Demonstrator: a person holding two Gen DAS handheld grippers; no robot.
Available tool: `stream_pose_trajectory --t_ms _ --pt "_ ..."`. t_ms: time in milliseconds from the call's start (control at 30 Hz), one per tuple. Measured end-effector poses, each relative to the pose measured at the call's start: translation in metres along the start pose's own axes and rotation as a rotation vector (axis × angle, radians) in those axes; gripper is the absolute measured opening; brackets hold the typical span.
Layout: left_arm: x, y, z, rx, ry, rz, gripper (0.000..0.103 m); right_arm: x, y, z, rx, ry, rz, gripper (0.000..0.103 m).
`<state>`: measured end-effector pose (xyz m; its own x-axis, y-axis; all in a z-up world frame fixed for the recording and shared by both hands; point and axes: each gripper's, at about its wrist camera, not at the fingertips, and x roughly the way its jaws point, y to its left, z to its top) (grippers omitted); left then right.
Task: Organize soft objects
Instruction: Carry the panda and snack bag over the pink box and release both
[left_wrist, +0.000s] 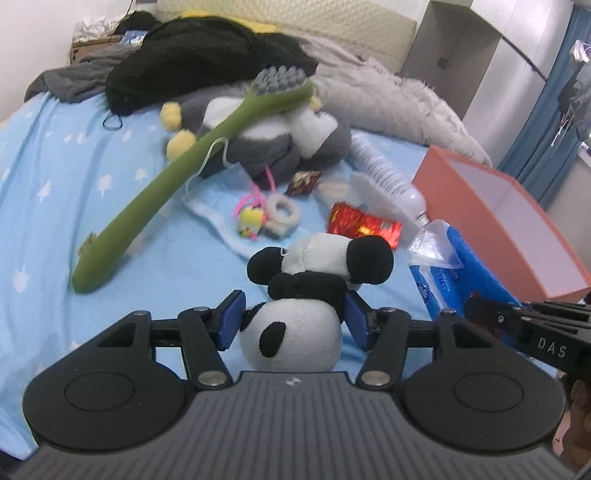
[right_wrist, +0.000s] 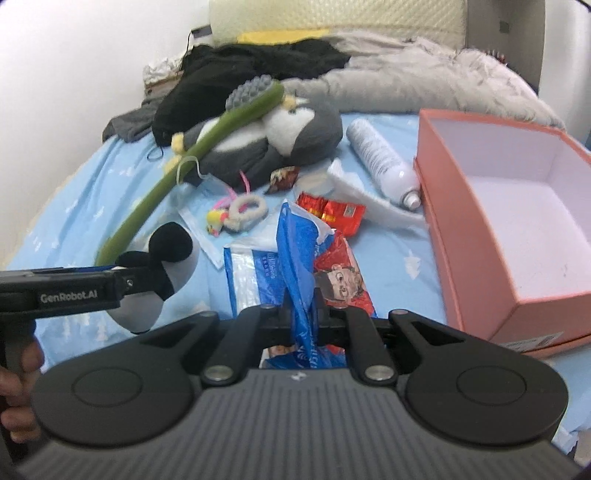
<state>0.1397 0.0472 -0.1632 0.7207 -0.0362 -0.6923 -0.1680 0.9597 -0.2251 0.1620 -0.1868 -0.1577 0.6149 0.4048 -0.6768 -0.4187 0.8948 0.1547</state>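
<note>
Left wrist view: black-and-white plush panda (left_wrist: 295, 295) clamped by left gripper (left_wrist: 293, 319); right gripper (right_wrist: 303, 314) pinched shut on blue plastic tissue pack (right_wrist: 295, 254). Both should be released well inside the open pink cardboard box (right_wrist: 436, 206).

soft, even indoor light, faint shadows, slight motion blur, strong fisheye bending at edges

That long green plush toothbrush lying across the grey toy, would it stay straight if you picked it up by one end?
Probably not. The green plush toothbrush already curves where it leans on the grey plush toy, so it would likely droop. It looks like stuffed fabric, so probably light for its length. Its fuzzy surface should grip rather than slip.
</note>
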Motion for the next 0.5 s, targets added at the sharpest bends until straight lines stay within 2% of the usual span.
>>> stream_pose_trajectory --t_ms 200,333,500 --pt "-0.019 -0.026 0.027 0.022 -0.067 -0.031 0.064 -0.02 -0.007 0.021 0.023 -0.072 -0.003 0.011" --pt "-0.027 -0.047 0.049 0.04 -0.11 -0.062 0.064 -0.031 -0.014 0.041 0.039 -0.091 0.007 0.011" --pt "-0.027 -0.078 0.08 0.048 -0.147 -0.086 0.064 -0.045 -0.03 0.064 0.036 -0.156 -0.041 0.011"
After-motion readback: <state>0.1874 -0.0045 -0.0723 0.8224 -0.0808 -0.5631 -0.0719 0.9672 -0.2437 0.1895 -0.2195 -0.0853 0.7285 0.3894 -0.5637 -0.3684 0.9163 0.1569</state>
